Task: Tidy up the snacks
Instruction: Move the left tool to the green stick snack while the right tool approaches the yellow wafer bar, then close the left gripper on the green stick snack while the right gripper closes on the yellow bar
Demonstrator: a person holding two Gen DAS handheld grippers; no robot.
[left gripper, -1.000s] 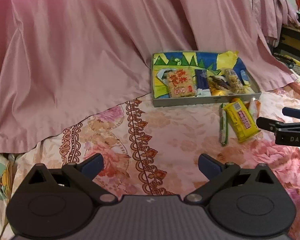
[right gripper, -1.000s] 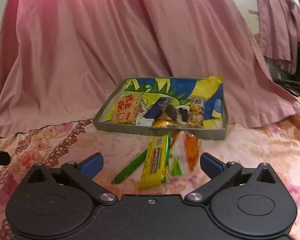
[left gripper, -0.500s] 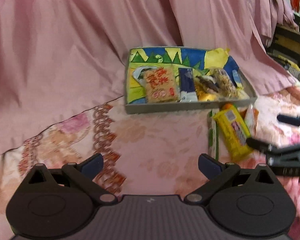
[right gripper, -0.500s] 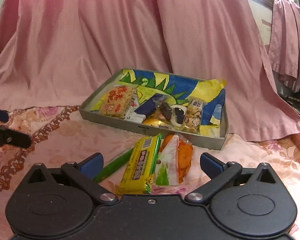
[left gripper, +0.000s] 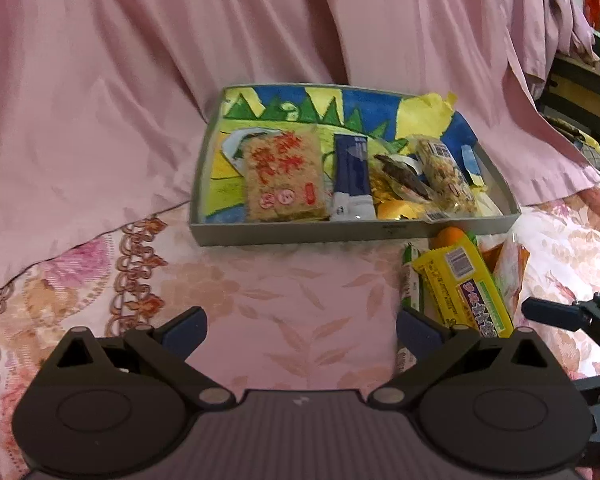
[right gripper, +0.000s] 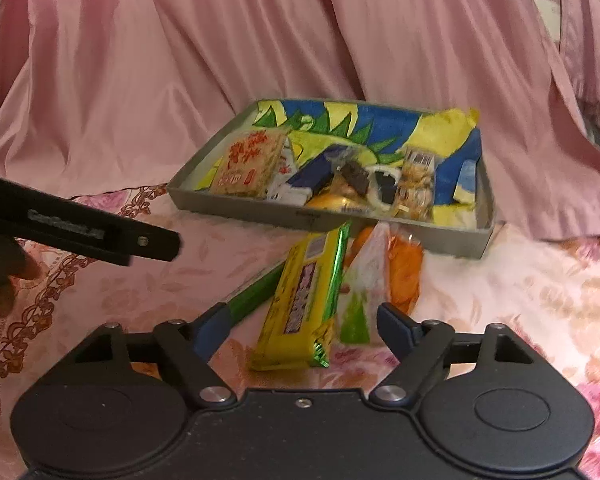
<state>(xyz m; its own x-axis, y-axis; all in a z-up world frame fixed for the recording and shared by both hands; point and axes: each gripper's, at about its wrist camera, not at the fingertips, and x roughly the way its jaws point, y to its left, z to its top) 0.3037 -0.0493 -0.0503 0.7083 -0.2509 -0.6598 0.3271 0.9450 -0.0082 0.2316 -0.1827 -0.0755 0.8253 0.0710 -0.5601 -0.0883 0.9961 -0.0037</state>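
1. The draped cloth (left gripper: 140, 80) is plain satin pink.
2. The bedspread (left gripper: 280, 288) is pale pink with rose flowers and a rust scrolled border.
3. The tray (left gripper: 340, 234) is grey outside; its lining is blue, yellow and green with spiky shapes.
4. The cracker pack (left gripper: 284, 176) is tan with red characters.
5. The long bar (right gripper: 300, 300) is yellow, with a green foil edge.
6. The thin stick (right gripper: 256, 294) is green.
7. The clear packet (right gripper: 406, 276) shows orange.
8. The gripper pads (right gripper: 392, 326) are dark blue on black.
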